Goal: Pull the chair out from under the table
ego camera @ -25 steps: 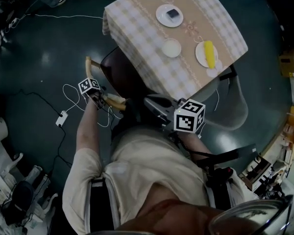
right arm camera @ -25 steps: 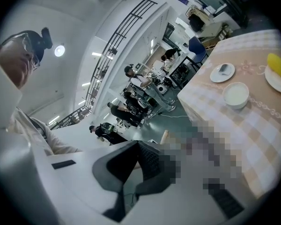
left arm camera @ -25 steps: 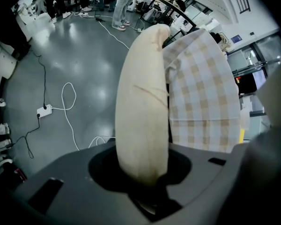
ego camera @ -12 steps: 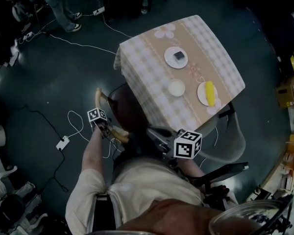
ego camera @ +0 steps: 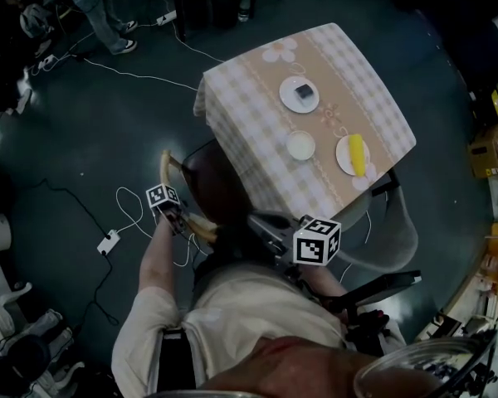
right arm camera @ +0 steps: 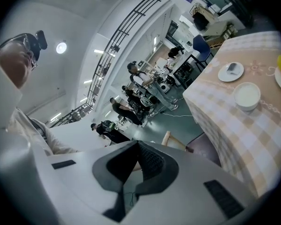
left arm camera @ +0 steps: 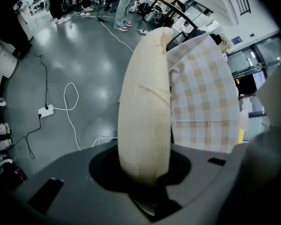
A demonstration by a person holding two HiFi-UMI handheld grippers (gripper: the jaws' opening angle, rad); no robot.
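Head view, item one: chair (ego camera: 218, 191), dark seat partly tucked under the desk (ego camera: 349, 65) and its hanging cloth (ego camera: 232, 148), pale curved back rail (left arm camera: 145, 97) facing outward. Rigid wood by the look, probably of middling weight, likely to scrape rather than glide; the rail is the sound hold. Left claw (left arm camera: 147, 191) pinches that rail. Right claw (right arm camera: 133, 158) pressed together, empty, aimed toward the desk. Hazards: white cable (ego camera: 126, 210) on the floor (ego camera: 83, 139) behind; plates (ego camera: 300, 94) and bowl (ego camera: 300, 146) above.

Chair back (left arm camera: 145, 102): pale wood, smooth and matt on my feed.
Tablecloth (ego camera: 257, 131): checked woven cloth, matt.
Floor (ego camera: 83, 139): hard and glossy; I see lights mirrored in it.
Plates (ego camera: 289, 99): white, glazed-looking shine.
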